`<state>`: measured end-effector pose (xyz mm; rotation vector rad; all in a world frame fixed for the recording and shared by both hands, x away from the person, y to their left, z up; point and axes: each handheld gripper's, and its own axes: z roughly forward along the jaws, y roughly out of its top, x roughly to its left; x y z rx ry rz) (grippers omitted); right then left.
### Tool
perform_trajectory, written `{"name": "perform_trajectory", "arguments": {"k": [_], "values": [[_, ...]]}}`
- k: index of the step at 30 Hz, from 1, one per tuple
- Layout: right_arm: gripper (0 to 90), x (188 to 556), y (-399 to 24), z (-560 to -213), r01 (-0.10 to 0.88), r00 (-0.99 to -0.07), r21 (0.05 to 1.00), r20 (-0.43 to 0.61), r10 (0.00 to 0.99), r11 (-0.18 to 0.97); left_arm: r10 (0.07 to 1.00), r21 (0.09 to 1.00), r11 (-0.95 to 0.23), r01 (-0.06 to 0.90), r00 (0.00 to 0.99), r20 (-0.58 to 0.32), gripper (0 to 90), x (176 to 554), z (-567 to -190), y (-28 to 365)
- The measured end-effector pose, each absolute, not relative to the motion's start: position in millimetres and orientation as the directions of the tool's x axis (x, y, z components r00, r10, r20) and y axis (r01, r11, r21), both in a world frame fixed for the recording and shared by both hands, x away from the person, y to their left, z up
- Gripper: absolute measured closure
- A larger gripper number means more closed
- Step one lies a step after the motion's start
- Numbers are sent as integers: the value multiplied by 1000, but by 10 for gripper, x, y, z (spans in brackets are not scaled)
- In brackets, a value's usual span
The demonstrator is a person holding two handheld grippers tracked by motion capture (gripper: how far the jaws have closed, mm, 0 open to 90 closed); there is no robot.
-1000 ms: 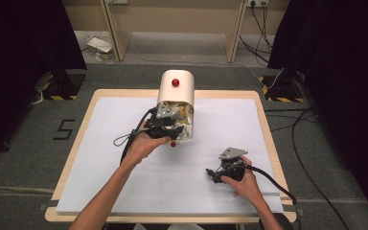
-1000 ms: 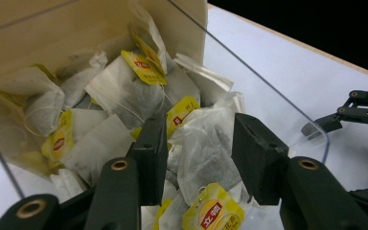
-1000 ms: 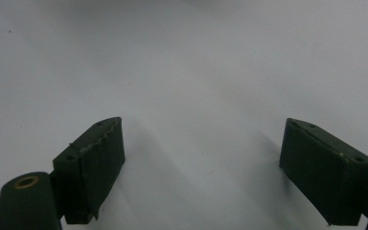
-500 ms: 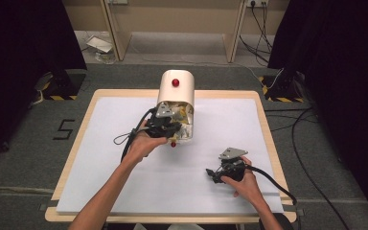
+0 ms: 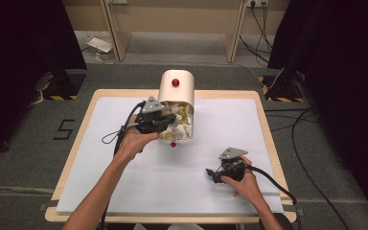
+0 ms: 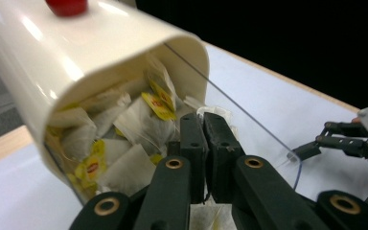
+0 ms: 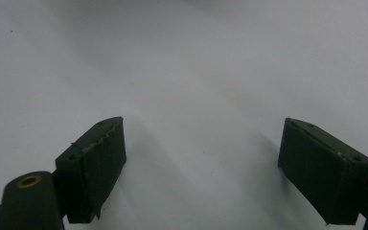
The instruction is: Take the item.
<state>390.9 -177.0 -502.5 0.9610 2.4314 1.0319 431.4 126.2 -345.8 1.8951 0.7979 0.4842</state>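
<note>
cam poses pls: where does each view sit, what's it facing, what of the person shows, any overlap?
High view: above the person's side, looking forward and down at the table; forearms, both claws.
Left gripper view: on the left claw, shut jaws at the tea bag dispenser.
Right gripper view: on the right claw, open jaws over bare sheet.
Shared: dispenser, right claw.

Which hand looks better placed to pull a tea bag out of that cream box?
Left. Its gripper is already at the box mouth among the tea bags; the right gripper rests open, far off.
</note>
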Motion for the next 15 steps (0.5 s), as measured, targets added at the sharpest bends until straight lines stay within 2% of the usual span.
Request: {"name": "perform_trajectory", "arguments": {"k": [15], "values": [[171,3909,-1770,-5025,456,-718,729,-37,695,510,710,928,-261,265,704,-1,861,4190,-3104,1484]]}}
